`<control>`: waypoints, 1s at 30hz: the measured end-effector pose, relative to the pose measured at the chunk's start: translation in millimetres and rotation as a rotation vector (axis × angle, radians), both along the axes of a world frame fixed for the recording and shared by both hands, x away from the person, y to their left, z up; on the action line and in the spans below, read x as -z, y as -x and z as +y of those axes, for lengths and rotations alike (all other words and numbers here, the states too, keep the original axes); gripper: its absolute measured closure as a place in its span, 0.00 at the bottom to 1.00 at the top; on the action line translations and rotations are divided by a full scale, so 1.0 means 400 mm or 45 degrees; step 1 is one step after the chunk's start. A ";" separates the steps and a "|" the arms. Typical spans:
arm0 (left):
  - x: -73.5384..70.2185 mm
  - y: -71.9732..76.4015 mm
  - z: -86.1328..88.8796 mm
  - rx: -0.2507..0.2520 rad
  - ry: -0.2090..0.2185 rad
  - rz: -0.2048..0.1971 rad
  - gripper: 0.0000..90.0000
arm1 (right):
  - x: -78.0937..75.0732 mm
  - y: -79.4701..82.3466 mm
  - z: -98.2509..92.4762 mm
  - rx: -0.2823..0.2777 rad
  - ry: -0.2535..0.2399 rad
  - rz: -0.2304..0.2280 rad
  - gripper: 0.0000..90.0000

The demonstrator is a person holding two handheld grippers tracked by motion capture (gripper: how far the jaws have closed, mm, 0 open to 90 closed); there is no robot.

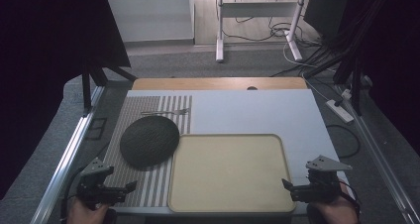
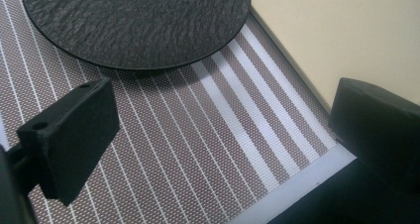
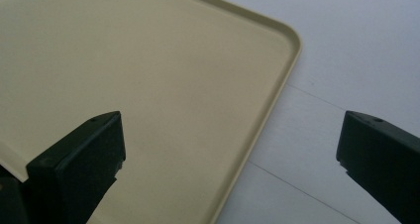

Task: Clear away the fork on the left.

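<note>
1. Both idle at the table's near edge: my left gripper (image 1: 130, 187) and right gripper (image 1: 287, 185) gape wide, empty.
2. Black plate (image 1: 149, 140) on striped mat (image 1: 148, 184), touching tray (image 1: 228, 172) at its left edge.
3. Next, likely: left reaches forward to the plate rim.

A round, dark, rough-textured slate plate (image 1: 149, 140) is lying on a brown-and-white striped woven placemat (image 1: 130, 177), its edge just reaching a beige rectangular plastic tray (image 1: 228, 172). A slim metal fork (image 1: 166, 112) is resting beyond the plate. Both black two-jaw grippers — left gripper (image 1: 130, 186), right gripper (image 1: 288, 186) — are hovering at the near edge, jaws apart.
</note>
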State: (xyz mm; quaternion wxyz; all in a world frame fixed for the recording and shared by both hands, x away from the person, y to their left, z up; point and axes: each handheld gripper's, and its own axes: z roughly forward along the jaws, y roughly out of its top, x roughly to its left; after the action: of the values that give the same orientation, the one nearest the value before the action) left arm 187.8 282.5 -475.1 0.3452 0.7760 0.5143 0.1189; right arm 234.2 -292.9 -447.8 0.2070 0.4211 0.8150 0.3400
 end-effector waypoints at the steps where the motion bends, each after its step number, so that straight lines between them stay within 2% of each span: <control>1: 0.000 0.000 0.000 0.004 0.000 0.001 0.01 | 0.000 0.000 0.001 -0.004 0.001 0.003 0.00; 13: 0.001 -0.002 0.004 0.014 0.030 0.010 0.02 | 0.002 -0.003 0.002 -0.011 0.003 0.020 0.00; 22: 0.001 -0.003 0.005 0.001 0.026 0.017 0.02 | 0.002 -0.003 0.004 -0.026 0.008 0.024 0.00; 28: -0.001 -0.006 0.006 0.015 0.036 0.020 0.01 | 0.003 -0.003 0.005 -0.032 0.016 0.031 0.00; 30: -0.001 -0.007 0.006 0.020 0.041 0.008 0.01 | 0.003 -0.004 0.005 -0.033 0.016 0.034 0.00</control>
State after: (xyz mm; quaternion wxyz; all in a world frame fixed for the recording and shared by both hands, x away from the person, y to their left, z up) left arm 190.6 285.0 -474.5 0.3569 0.7747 0.5112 0.1057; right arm 235.7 -290.8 -449.0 0.1943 0.4136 0.8252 0.3319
